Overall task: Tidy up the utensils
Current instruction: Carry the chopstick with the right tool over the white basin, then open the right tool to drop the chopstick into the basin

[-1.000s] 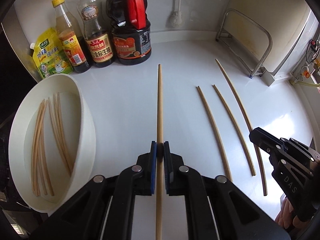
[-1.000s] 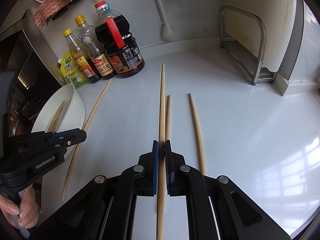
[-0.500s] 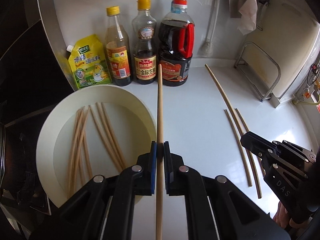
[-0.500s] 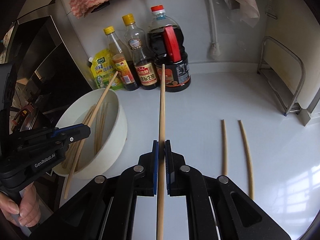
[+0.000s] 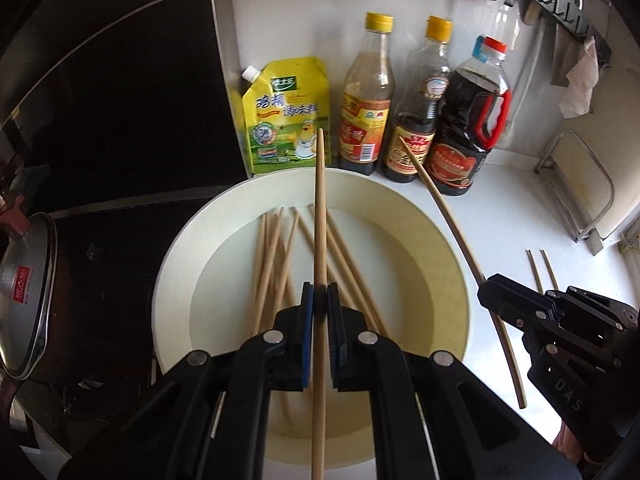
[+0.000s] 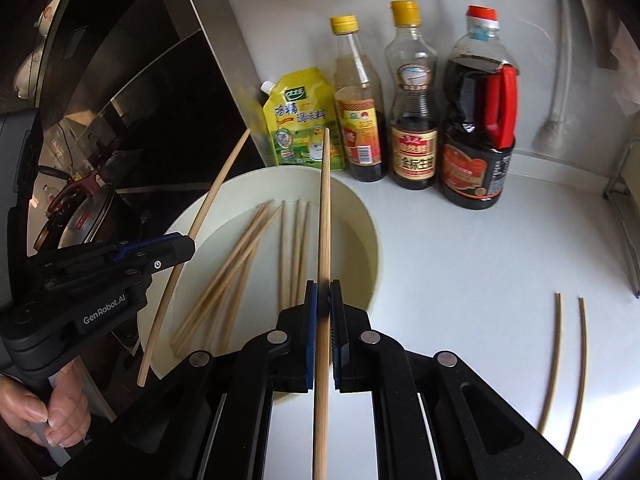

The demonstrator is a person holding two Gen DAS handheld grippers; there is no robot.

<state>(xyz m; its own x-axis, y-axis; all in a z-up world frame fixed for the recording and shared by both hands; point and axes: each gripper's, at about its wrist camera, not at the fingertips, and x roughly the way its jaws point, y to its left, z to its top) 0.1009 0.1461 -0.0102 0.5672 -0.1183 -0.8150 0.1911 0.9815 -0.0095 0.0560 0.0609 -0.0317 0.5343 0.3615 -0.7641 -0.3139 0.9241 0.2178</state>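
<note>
My left gripper point(image 5: 319, 300) is shut on one wooden chopstick point(image 5: 319, 216), held above the middle of a wide cream bowl point(image 5: 444, 248) that holds several chopsticks point(image 5: 276, 248). My right gripper point(image 6: 323, 298) is shut on a second chopstick point(image 6: 325, 216), held over the right part of the same bowl point(image 6: 360, 208). Each gripper shows in the other's view: the right one point(image 5: 490, 286) at the bowl's right rim, the left one point(image 6: 188, 246) over its left rim. Two more chopsticks point(image 6: 576, 376) lie on the white counter to the right.
A yellow seasoning pouch point(image 5: 286, 114), two yellow-capped bottles point(image 5: 366, 96) and a dark soy jug with a red handle point(image 5: 470, 120) stand right behind the bowl. A black stove with a lidded pot point(image 5: 24, 300) is at left. A metal rack point(image 5: 576, 188) stands at right.
Both grippers have carried their chopsticks leftward from the open counter to above the bowl. The bottles now stand straight ahead, and the stove and pot have come into view.
</note>
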